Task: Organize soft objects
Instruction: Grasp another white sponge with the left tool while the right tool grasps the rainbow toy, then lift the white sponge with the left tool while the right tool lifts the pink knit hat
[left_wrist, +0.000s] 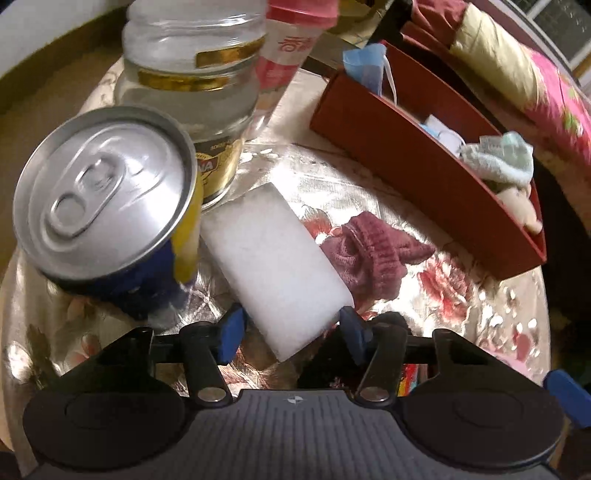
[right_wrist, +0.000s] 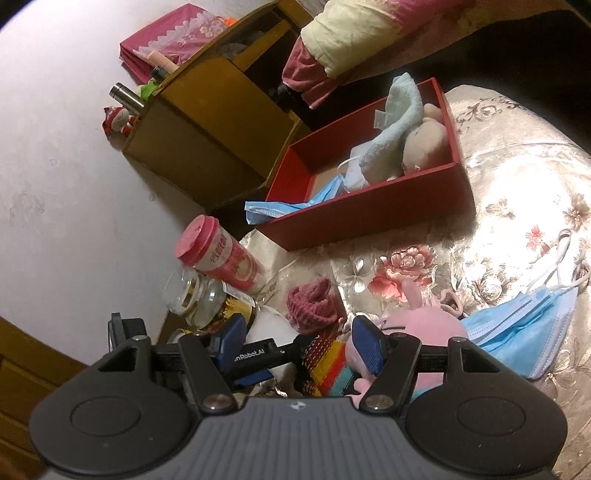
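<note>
We are holding the left gripper (left_wrist: 290, 326) over the flowered counter (left_wrist: 461, 295), its jaws set on either side of the near end of a white sponge (left_wrist: 275, 258); the blue pads are sitting right at the sponge's sides, but we cannot tell whether they are pressing it. The sponge is lying flat, just beside a drink can (left_wrist: 107, 195) on one side and touching a crumpled dark pink sock (left_wrist: 369, 254) on the other. Behind the can we are seeing a glass jar (left_wrist: 192, 74) and a pink-capped bottle (left_wrist: 284, 48). The red box (right_wrist: 369, 210) is standing farther back on the counter, holding a light blue cloth (right_wrist: 399, 122), a beige soft toy (right_wrist: 424, 144) and a blue face mask (right_wrist: 280, 210) that is spilling over its rim. We are keeping the right gripper (right_wrist: 299, 343) low, jaws apart and holding nothing, above a striped knitted piece (right_wrist: 328, 365) and beside a pink plush toy (right_wrist: 424, 328). More blue face masks (right_wrist: 524, 332) are lying near the plush toy.
</note>
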